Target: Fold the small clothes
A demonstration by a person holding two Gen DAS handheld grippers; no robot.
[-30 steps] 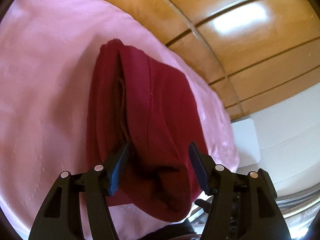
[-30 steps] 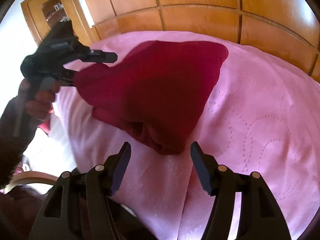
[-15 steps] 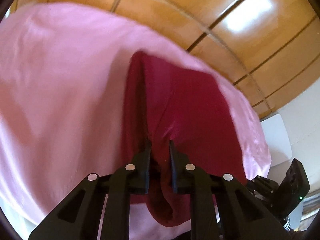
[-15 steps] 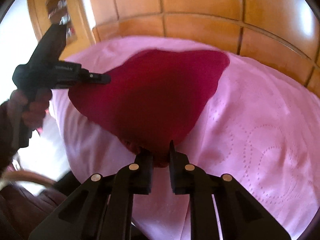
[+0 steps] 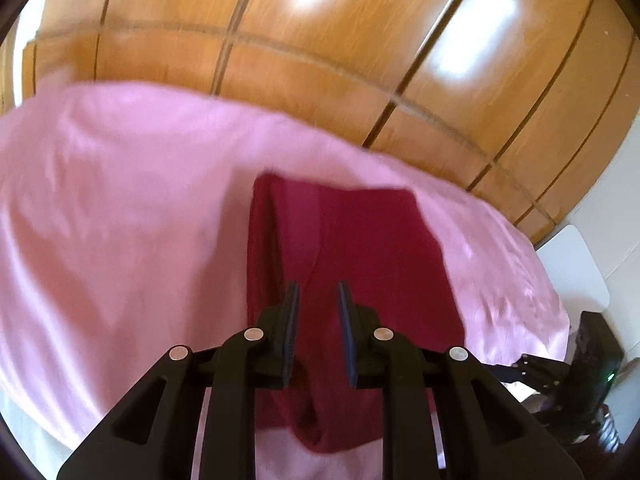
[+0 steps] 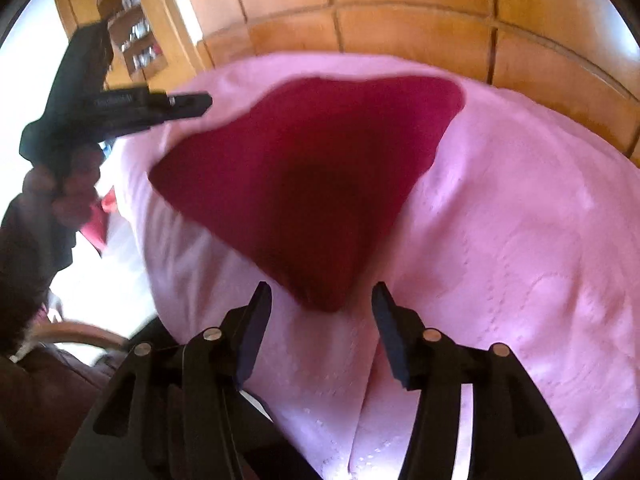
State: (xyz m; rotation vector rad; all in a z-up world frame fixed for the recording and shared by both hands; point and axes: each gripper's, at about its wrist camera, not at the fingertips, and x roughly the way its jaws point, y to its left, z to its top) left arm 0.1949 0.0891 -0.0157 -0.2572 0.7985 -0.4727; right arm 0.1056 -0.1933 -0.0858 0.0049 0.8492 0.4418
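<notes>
- I have a bed under a pink bedspread (image 6: 520,240) filling most of both views, with wooden wardrobe panels (image 5: 320,40) rising just behind its far edge.
- My dark red garment (image 6: 312,184) lies on the bedspread in a rough triangle, broad along the far side and narrowing to a point at the near edge.
- My right hand-held gripper (image 6: 322,304) sits at that near point. Its jaws are opening, standing apart on either side of the cloth tip without pressing it.
- My left hand-held gripper (image 5: 318,300) is over the garment's left corner, jaws narrowly parted. From the right wrist view it is raised clear of the cloth, and nothing is pinched between its fingers.
- A hand (image 6: 64,188) grips the left tool's handle.
</notes>
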